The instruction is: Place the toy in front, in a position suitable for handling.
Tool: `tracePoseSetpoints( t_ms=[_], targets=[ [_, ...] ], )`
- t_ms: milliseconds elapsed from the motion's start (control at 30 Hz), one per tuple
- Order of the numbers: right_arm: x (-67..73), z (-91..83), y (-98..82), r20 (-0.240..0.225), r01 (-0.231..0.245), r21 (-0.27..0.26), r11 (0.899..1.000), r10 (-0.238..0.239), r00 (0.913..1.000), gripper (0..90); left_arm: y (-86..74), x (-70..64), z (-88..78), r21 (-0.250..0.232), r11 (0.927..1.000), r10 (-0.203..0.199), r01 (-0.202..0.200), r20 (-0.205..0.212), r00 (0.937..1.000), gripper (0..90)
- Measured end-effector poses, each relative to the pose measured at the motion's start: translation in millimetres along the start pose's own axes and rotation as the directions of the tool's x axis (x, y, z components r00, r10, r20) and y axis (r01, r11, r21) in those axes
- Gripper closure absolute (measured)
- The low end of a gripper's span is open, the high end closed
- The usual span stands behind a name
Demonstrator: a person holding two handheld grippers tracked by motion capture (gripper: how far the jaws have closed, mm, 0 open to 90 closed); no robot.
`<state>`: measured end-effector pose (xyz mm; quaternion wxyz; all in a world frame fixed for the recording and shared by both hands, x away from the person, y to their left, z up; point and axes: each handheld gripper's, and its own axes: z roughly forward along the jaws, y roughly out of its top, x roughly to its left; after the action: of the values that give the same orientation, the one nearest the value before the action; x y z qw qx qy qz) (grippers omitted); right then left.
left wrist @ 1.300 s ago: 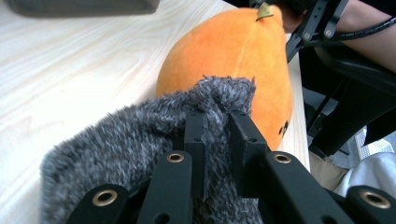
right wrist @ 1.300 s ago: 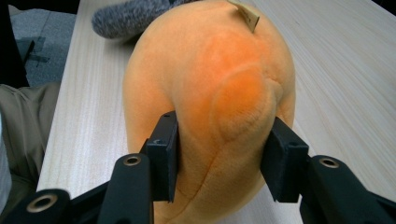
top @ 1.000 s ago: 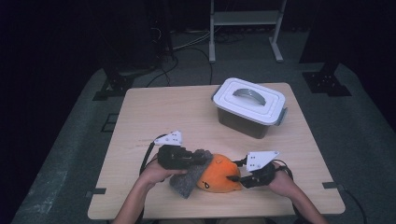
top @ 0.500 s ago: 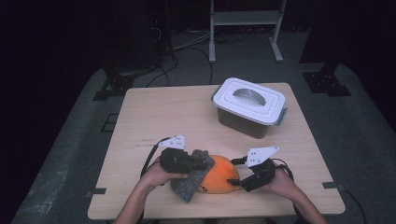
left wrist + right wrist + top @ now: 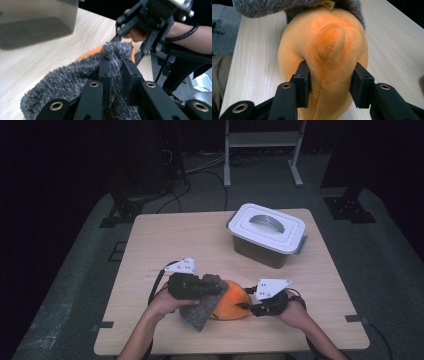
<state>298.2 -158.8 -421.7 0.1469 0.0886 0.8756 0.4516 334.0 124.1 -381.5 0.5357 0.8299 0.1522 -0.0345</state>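
Little is shifting since the earlier high view: both hands are staying low in the frame at the near table edge, though the right gripper [image 5: 248, 305] has just been closing its jaws, with the orange plush toy [image 5: 231, 304] between them. In the right gripper view, the pads are pressing into the orange plush toy's [image 5: 329, 65] rounded body on both sides. The left gripper [image 5: 117, 72] is clamping a fold of the grey fuzzy fabric [image 5: 75, 82], which is draping over the toy's upper left in the high view. The toy is lying on the table [image 5: 165, 240], lower centre of the frame, between the two hands. The lidded container [image 5: 267, 234] is sitting closed at the upper right, well apart. Judging from this, both grips are in place, and the grey piece is probably being pulled off or onto the toy; nothing is separated yet.
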Motion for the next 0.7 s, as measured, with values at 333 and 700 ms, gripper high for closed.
tracePoseSetpoints(
  t_ms=[333,700],
  targets=[
    [-6.3,-1.1,-14.1,-0.034,-0.023,0.015,1.000,0.023,0.9991,54.0,-12.8,1.0,13.4,0.063,0.9980,-0.007,0.007,0.005,1.0000,78.6],
    [0.7,1.5,-5.3,-0.004,0.014,0.021,1.000,-0.014,0.9999,54.1,-6.4,-6.7,-2.6,0.077,0.9968,0.026,-0.024,-0.029,0.9992,78.7]
  ],
)
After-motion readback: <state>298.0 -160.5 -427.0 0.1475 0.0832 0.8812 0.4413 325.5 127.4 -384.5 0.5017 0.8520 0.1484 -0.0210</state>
